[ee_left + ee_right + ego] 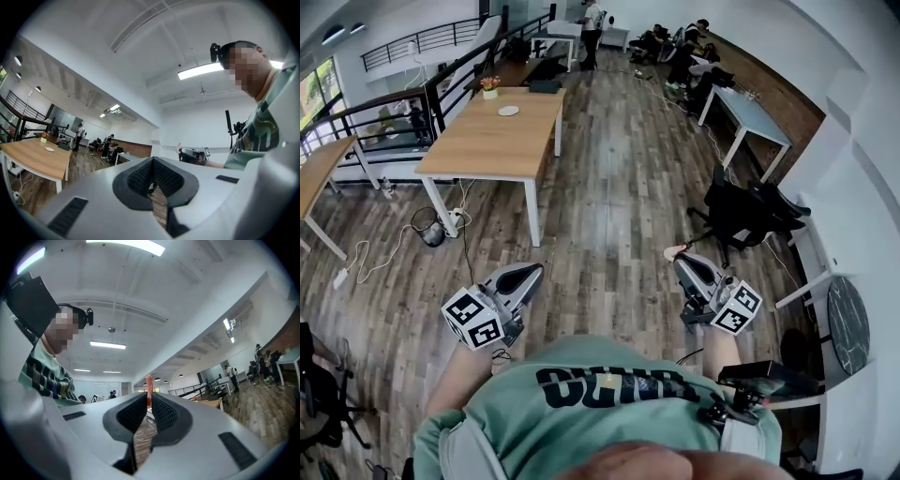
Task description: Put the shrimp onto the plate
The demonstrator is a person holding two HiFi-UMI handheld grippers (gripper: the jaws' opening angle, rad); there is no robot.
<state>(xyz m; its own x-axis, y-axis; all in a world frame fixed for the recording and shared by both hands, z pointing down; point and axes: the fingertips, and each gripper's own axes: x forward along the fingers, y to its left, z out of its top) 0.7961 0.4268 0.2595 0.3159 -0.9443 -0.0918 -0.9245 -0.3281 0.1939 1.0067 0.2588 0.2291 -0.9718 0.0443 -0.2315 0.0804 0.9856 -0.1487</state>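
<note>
My right gripper (681, 261) is shut on a small pink-orange shrimp (673, 251). In the right gripper view the shrimp (149, 384) sticks up from between the dark ribbed pads (164, 411). My left gripper (525, 277) is shut with nothing in it; in the left gripper view its pads (140, 176) meet at the tip. Both grippers are held out level over the wooden floor, in front of my green shirt. A small white plate (508, 111) lies on the far part of a long wooden table (478, 145), well ahead of both grippers. The plate (49, 149) also shows in the left gripper view.
A flower pot (490, 86) stands at the table's far end. A black office chair (741, 211) is ahead on the right, beside a white desk (750, 112). Cables and a dark bin (429, 227) lie by the table's near leg. A black railing (441, 75) runs along the left. People stand far back.
</note>
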